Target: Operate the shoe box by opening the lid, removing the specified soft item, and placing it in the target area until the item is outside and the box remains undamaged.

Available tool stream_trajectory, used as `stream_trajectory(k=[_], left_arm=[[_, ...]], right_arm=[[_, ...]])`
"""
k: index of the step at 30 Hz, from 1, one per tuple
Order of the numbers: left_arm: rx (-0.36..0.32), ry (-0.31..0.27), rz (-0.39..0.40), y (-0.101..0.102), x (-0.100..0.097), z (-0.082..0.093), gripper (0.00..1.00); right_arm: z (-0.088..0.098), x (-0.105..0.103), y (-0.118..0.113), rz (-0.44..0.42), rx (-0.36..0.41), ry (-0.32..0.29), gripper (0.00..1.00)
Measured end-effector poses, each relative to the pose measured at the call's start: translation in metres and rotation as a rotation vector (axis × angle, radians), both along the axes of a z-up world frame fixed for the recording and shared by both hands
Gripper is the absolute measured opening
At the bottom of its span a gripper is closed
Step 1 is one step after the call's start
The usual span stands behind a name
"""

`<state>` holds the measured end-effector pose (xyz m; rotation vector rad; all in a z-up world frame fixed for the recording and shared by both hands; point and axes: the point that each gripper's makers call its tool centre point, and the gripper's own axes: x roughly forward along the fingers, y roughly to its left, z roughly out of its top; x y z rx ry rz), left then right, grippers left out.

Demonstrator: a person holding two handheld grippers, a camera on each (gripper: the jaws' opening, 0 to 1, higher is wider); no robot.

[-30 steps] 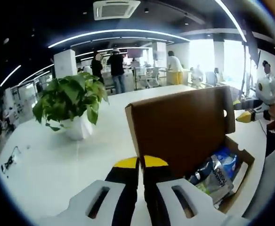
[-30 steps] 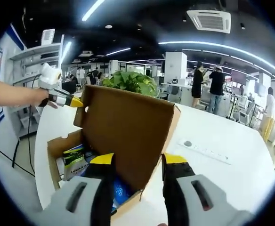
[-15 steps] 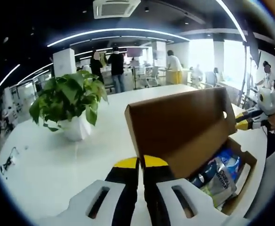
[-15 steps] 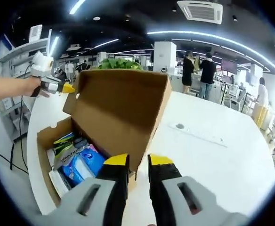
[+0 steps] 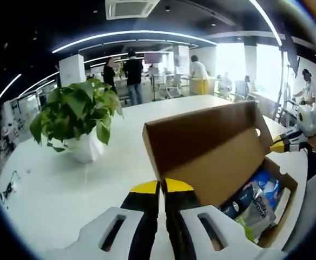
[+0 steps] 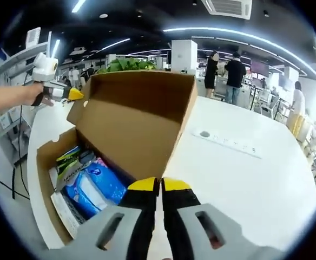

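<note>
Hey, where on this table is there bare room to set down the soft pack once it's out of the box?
Bare tabletop lies on the lid side of the box, up to the power strip. More lies between the plant and the box in the left gripper view. Inside the box, the packs crowd together.

**Colours I saw**

Shoe box (image 6: pixel 131 116) was plain brown cardboard. Inside sat a blue soft pack (image 6: pixel 96 187) with white print, plus a green-and-black packet (image 6: pixel 71 158). My jaws were black with yellow tips. White table (image 6: pixel 244 179), green plant (image 5: pixel 74 111) in a white pot.
</note>
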<state>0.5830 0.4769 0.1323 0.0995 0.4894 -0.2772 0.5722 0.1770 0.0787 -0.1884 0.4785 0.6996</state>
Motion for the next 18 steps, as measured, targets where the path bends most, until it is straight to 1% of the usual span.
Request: stream_trajectory(k=[12, 18], left_arm=[[0.014, 0.003, 0.004, -0.003, 0.004, -0.003, 0.02], [0.008, 0.036, 0.005, -0.003, -0.008, -0.017, 0.03]], right_arm=[[0.000, 0.003, 0.000, 0.004, -0.010, -0.014, 0.00], [0.000, 0.006, 0.000, 0.003, -0.013, -0.017, 0.00]])
